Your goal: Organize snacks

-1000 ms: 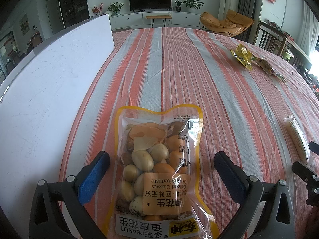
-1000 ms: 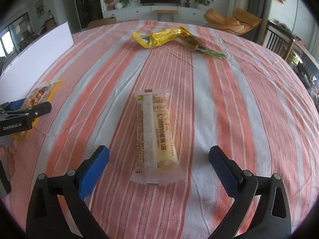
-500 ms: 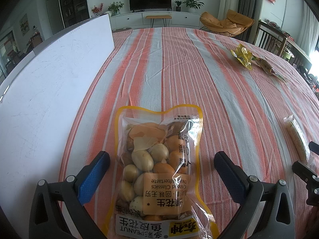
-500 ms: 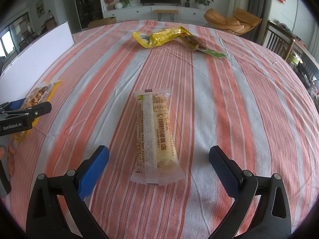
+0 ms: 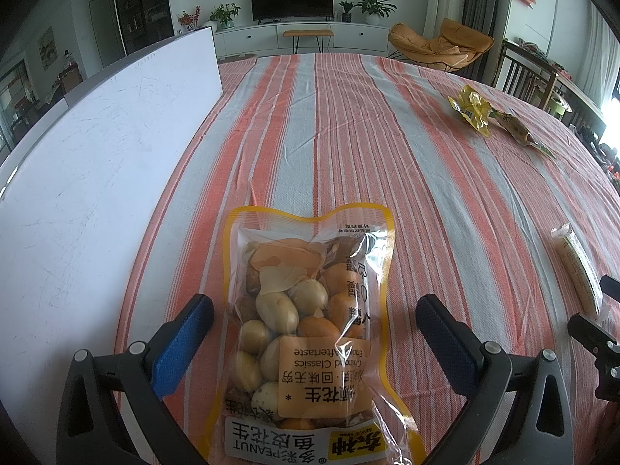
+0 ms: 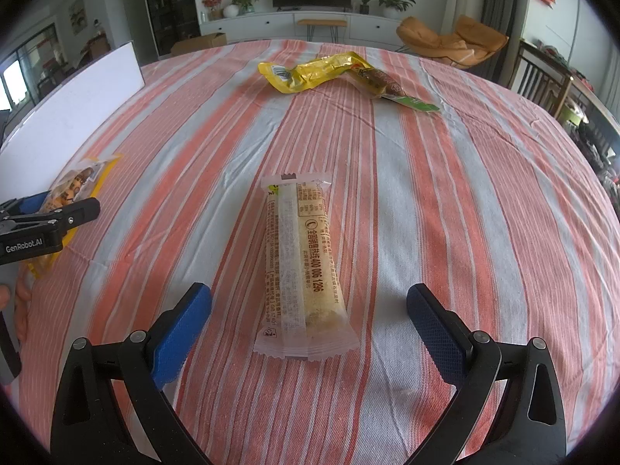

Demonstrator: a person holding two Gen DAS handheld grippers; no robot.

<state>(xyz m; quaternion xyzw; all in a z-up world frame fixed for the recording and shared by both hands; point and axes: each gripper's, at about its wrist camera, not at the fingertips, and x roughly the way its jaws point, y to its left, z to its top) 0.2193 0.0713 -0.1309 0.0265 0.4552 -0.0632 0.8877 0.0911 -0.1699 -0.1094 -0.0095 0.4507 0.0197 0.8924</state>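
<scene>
A yellow-edged clear peanut bag (image 5: 310, 325) lies on the striped tablecloth between the open fingers of my left gripper (image 5: 314, 337), which straddles it without touching. It also shows in the right wrist view (image 6: 73, 186). A long pale snack bar in a clear wrapper (image 6: 302, 267) lies lengthwise between the open fingers of my right gripper (image 6: 308, 325); it shows at the right in the left wrist view (image 5: 579, 269). A crumpled yellow packet (image 6: 314, 71) and a brown and green packet (image 6: 387, 87) lie at the far side.
A white board (image 5: 97, 162) stands upright along the table's left side. The round table's striped cloth (image 6: 445, 178) spreads around the snacks. Chairs (image 5: 527, 77) stand beyond the far right edge. The left gripper's body (image 6: 42, 224) is at the left in the right wrist view.
</scene>
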